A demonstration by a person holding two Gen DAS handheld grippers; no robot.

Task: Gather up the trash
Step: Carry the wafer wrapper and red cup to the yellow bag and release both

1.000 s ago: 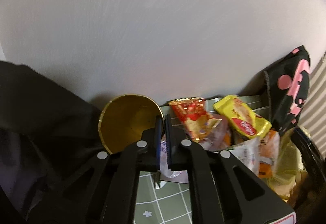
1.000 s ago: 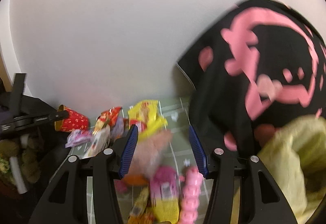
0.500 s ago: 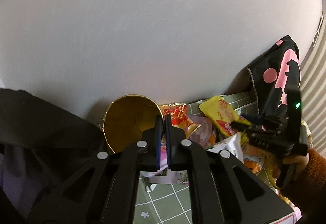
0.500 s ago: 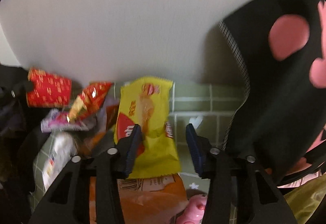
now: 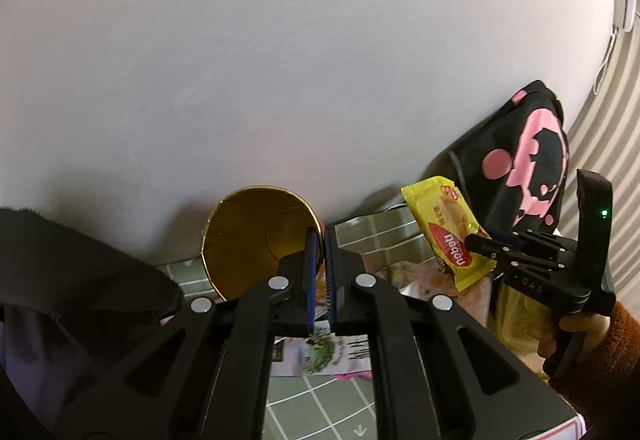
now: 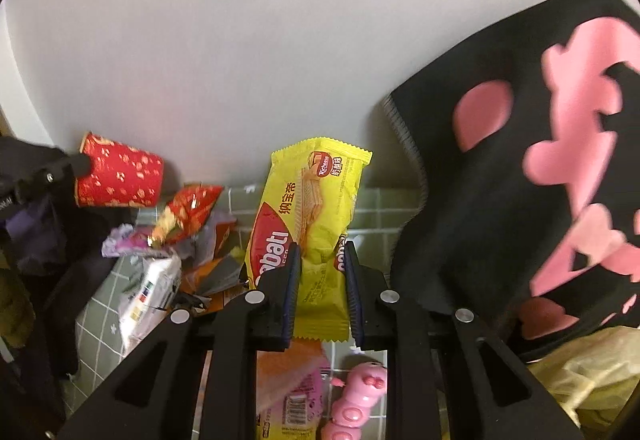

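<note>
My right gripper (image 6: 320, 264) is shut on a yellow wafer wrapper (image 6: 316, 200) and holds it lifted above the green tiled cloth; it also shows in the left wrist view (image 5: 448, 236). My left gripper (image 5: 319, 240) is shut on the rim of a paper cup (image 5: 256, 236), gold inside and red outside (image 6: 120, 176), held on its side. More wrappers lie in a pile (image 6: 180, 224) between the two grippers.
A black bag with pink shapes (image 6: 540, 160) stands at the right against the white wall. A yellow plastic bag (image 6: 580, 376) lies at the lower right. A pink toy (image 6: 356, 396) and an orange packet (image 6: 292, 372) lie below my right gripper. Dark cloth (image 5: 68, 280) lies at the left.
My right gripper closed on the yellow wafer wrapper and lifted it off the pile. My left gripper kept its hold on the cup and shifted a little.
</note>
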